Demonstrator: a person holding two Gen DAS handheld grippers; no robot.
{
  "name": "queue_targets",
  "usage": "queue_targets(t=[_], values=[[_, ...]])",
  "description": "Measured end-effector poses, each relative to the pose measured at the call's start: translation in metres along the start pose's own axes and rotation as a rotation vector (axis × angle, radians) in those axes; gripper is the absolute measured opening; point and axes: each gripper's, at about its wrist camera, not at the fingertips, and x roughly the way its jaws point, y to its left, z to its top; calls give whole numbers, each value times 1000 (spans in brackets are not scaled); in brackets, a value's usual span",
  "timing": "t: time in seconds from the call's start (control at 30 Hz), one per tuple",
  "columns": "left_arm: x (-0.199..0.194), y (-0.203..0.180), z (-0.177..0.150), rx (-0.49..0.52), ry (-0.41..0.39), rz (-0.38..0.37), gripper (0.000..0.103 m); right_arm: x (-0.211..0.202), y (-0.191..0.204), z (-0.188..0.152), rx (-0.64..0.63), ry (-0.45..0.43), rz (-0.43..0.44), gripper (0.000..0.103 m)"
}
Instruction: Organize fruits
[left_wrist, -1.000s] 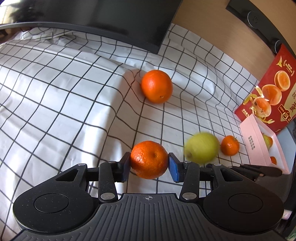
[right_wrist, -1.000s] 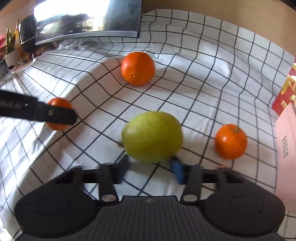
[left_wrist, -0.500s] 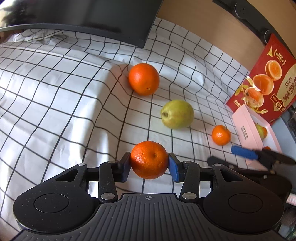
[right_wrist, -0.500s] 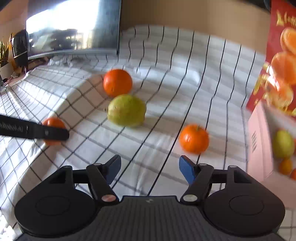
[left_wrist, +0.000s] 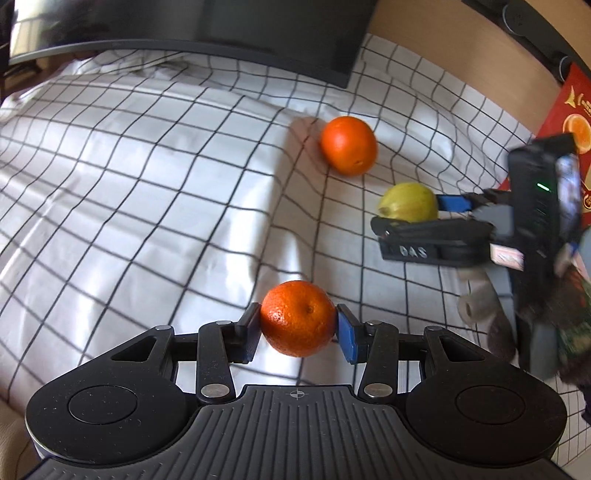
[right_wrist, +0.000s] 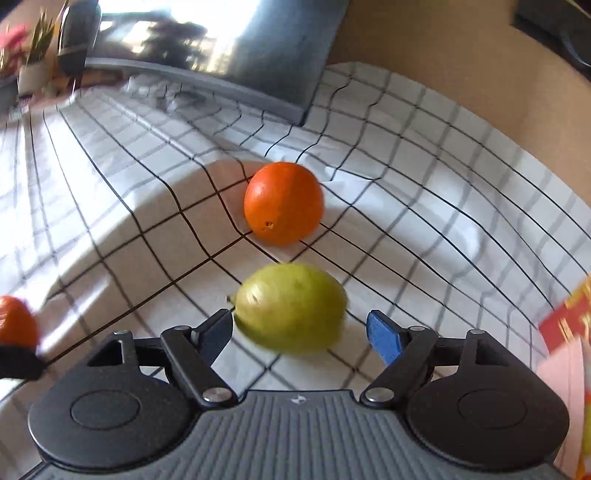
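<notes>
Left gripper (left_wrist: 298, 332) grips a mandarin (left_wrist: 297, 318); right gripper (right_wrist: 299, 332) approaches the pear (right_wrist: 290, 306).
Right fingers are opening around the untouched pear; next they must close on it.

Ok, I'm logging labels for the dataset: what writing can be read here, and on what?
"DAS": raised letters on the near finger of the right gripper.
Red box: gold printing beside an orange picture, too blurred to read.
Nothing else legible in either view.
</notes>
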Motion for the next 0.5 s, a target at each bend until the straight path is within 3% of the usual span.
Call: queue_targets(t=[0.27, 0.5], values=[[-3, 9, -8, -28, 13, -5, 48, 19, -5, 9, 54, 43, 5, 73], [4, -7, -9, 8, 35, -55, 48, -12, -16, -12, 126, 66, 77, 72]])
